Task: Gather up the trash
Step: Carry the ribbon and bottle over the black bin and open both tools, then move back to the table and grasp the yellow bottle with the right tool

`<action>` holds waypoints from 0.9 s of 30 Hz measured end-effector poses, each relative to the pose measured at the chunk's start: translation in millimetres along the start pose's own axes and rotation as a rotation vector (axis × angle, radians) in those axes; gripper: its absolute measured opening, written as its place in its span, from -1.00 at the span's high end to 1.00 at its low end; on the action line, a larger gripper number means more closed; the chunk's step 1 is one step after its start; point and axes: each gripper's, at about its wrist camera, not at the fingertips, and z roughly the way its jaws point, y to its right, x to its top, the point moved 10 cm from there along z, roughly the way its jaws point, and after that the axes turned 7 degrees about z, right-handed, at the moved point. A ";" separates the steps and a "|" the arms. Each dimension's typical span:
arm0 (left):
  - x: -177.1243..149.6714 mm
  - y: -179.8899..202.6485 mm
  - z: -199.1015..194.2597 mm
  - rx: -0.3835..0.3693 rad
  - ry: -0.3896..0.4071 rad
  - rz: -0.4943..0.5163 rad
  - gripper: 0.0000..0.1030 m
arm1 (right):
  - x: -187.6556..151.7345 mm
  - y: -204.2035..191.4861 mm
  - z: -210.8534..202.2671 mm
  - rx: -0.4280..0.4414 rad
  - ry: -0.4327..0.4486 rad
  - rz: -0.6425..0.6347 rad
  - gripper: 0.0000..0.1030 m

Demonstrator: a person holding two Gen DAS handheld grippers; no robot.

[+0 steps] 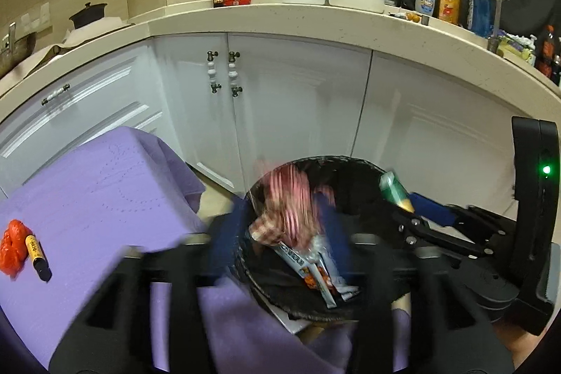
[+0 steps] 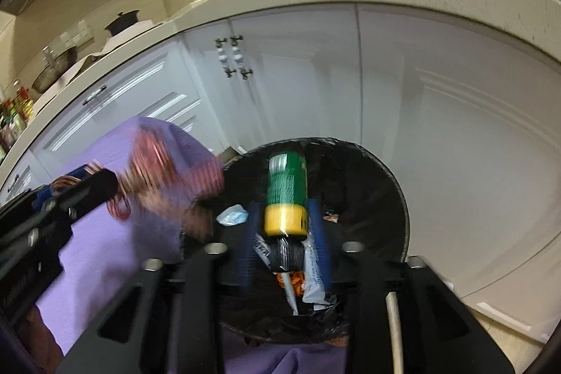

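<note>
Nearest to us, our left gripper (image 1: 280, 240) hangs over the black trash bin (image 1: 371, 168) with its blue pads spread; a pink striped wrapper (image 1: 291, 195) sits blurred between them, and we judge it released and dropping, though the blur keeps us from being sure no pad touches it. Our right gripper (image 2: 284, 244) holds its blue fingers (image 2: 320, 240) on either side of a green bottle with a yellow band (image 2: 285, 195), neck toward us, above the same bin. The gaps at the flanks suggest a slack hold, but we cannot tell whether the pads press on it.

Inside the bin lie packets and a crumpled pale scrap (image 2: 233, 214). Just left of the bin stands a table under a purple cloth (image 1: 87, 191), where an orange wad (image 1: 14, 246) and a small yellow-and-black tube (image 1: 36, 251) wait, touching each other.

The risks we see: the wrapper is light and near the bin's left rim, so it may drift onto the cloth; the bottle could strike the rim and bounce to the floor; and the two grippers crowd one opening.

The bin's depth, its near rim behind our fingers and the packets' print stay unreadable. Beyond are white cabinets (image 1: 298, 100) and a cluttered counter (image 1: 315, 20).
</note>
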 end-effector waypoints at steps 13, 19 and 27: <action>-10.2 -20.3 -5.0 0.042 -0.020 -0.034 -0.05 | -2.4 0.9 0.2 -0.008 0.010 0.007 0.06; -16.6 -46.0 -24.2 0.080 -0.012 -0.068 -0.07 | 0.2 -16.5 -7.9 0.006 0.030 -0.015 0.02; -38.5 -102.5 -57.1 0.182 -0.017 -0.139 -0.17 | -3.6 -62.9 -12.7 0.053 0.039 -0.080 -0.06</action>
